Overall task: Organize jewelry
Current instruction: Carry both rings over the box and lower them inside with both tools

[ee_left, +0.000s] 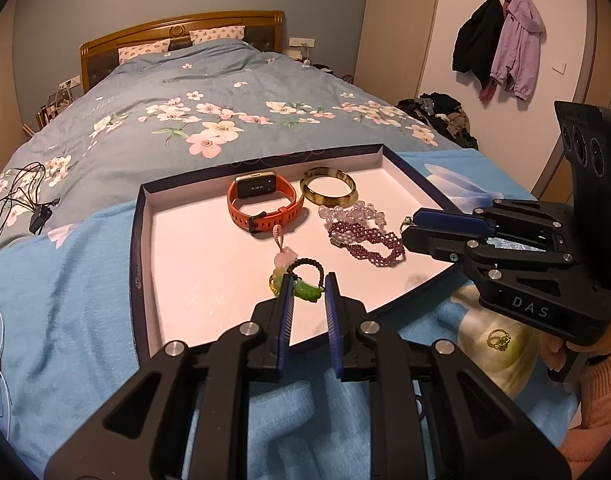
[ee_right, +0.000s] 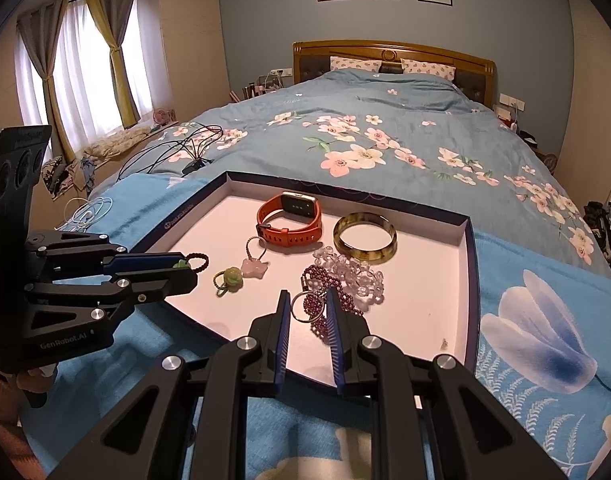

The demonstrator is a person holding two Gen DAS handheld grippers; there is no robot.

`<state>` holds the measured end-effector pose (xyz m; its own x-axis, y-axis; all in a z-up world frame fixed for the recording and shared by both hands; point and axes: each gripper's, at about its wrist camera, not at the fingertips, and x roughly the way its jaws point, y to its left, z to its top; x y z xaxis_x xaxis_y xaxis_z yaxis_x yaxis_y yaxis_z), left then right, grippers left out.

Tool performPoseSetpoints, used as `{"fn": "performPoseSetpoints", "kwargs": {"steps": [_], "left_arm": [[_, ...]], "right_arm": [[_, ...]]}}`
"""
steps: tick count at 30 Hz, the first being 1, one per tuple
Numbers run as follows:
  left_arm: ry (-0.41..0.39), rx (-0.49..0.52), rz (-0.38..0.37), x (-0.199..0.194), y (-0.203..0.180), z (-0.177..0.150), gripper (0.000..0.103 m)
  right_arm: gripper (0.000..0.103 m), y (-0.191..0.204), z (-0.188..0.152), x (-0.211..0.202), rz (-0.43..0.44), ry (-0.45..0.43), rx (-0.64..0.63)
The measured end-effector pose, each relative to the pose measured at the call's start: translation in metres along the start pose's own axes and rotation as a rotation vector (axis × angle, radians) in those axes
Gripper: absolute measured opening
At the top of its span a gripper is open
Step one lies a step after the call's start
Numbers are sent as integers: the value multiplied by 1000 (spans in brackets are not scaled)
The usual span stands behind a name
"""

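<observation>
Left hand-held gripper [ee_left: 308,288] partly hiding green pendant [ee_left: 307,291], grip unclear.

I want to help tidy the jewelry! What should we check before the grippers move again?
1. Left gripper around the green charm: ok; a firm grip: cannot tell.
2. Right gripper straddling the purple beaded bracelet and silver ring: ok.
3. The two grippers apart: ok.
4. Orange watch and bangle clear of both: ok.
5. Everything inside the tray: not ok, yellow ring lies on the blanket.
</observation>
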<state>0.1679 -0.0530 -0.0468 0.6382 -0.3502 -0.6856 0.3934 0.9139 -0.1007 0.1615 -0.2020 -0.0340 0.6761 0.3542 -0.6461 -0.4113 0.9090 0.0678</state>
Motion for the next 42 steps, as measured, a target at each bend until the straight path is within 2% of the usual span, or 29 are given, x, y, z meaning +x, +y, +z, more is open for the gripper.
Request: {"fn": "performPoseSetpoints", "kwargs": {"steps": [42], "left_arm": [[58, -9, 25, 33, 3, -1, 16]], "right_arm": [[16, -6, 7, 43, -18, 86, 21]]}}
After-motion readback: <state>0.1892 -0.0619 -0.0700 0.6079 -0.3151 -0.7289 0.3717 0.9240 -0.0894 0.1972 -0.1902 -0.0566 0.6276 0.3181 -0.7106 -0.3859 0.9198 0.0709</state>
